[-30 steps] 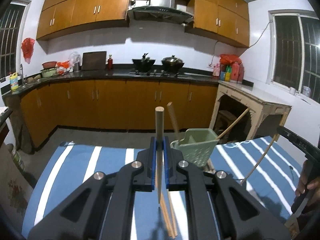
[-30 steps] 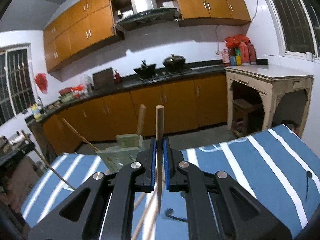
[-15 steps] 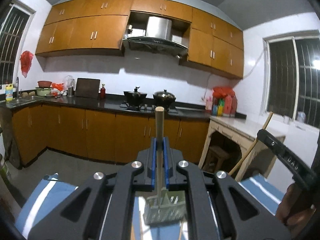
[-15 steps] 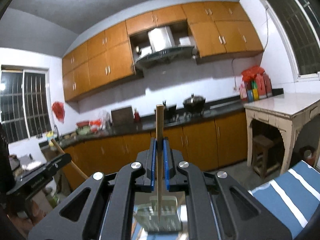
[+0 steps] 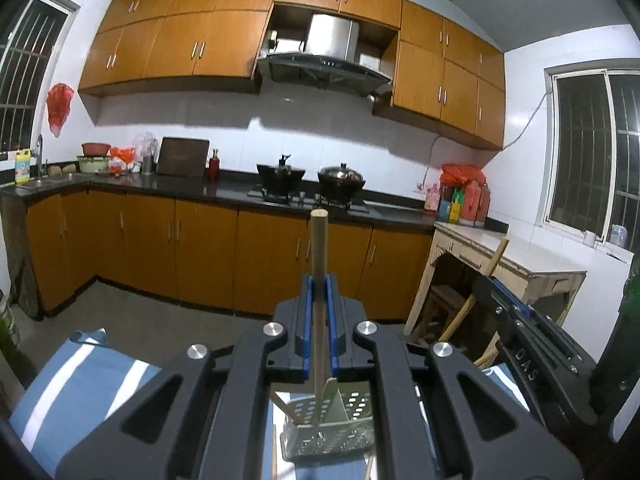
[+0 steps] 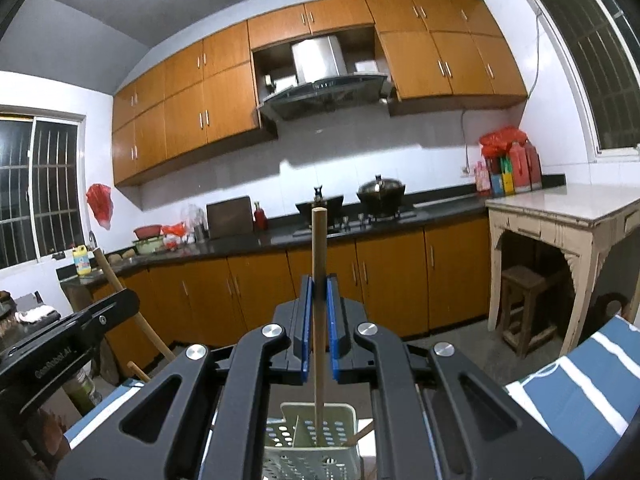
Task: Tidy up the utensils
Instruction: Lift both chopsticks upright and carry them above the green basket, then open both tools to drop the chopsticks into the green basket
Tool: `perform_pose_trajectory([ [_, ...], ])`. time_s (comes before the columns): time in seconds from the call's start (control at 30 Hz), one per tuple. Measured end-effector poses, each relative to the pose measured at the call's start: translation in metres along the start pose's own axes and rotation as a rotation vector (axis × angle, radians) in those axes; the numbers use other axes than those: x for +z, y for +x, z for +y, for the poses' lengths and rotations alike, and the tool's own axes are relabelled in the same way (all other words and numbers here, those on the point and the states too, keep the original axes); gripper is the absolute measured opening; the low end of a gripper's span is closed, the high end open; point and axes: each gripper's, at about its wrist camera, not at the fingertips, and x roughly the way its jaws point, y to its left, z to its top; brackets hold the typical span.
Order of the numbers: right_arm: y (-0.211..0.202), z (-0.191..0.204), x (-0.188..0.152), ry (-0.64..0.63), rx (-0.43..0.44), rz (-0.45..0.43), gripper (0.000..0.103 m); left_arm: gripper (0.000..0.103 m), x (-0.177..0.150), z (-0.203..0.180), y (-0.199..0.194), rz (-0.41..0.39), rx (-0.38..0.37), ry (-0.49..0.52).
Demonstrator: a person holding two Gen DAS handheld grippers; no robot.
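Left wrist view: my left gripper [image 5: 319, 292] is pinching a wooden chopstick [image 5: 319, 264] upright over the green caddy [image 5: 328, 432]; right gripper [image 6: 319, 292] is pinching another chopstick [image 6: 319, 264], hanging over the same caddy. I'm guessing lowering and letting go is next.

This is a home kitchen. Orange-brown wooden wall cabinets [image 5: 192, 40] run above a white tiled wall, with matching base cabinets [image 5: 208, 256] under a dark countertop [image 6: 440, 208]. A steel range hood [image 5: 324, 64] hangs over a gas hob carrying a black wok [image 5: 280, 178] and a lidded pot [image 5: 341, 178]. A sink with a tap [image 5: 39, 148] sits at the left corner, beside a yellow detergent bottle [image 5: 23, 166]. Sauce bottles [image 6: 510, 174] cluster near a barred window [image 5: 592, 152], by a worn white side table [image 6: 560, 220].
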Motion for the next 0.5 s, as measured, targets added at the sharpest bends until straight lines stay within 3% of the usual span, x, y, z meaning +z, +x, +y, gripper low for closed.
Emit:
perform_pose_trajectory([
  [0.43,0.014,-0.004,-0.010,0.031,0.008,0.104,0.010,0.008,-0.019,0.009,0.022,0.094,0.000,-0.026],
  [0.5,0.012,-0.004,-0.011,0.025,-0.003,0.105,0.029,0.010,-0.020,0.012,0.022,0.102,0.008,-0.029],
])
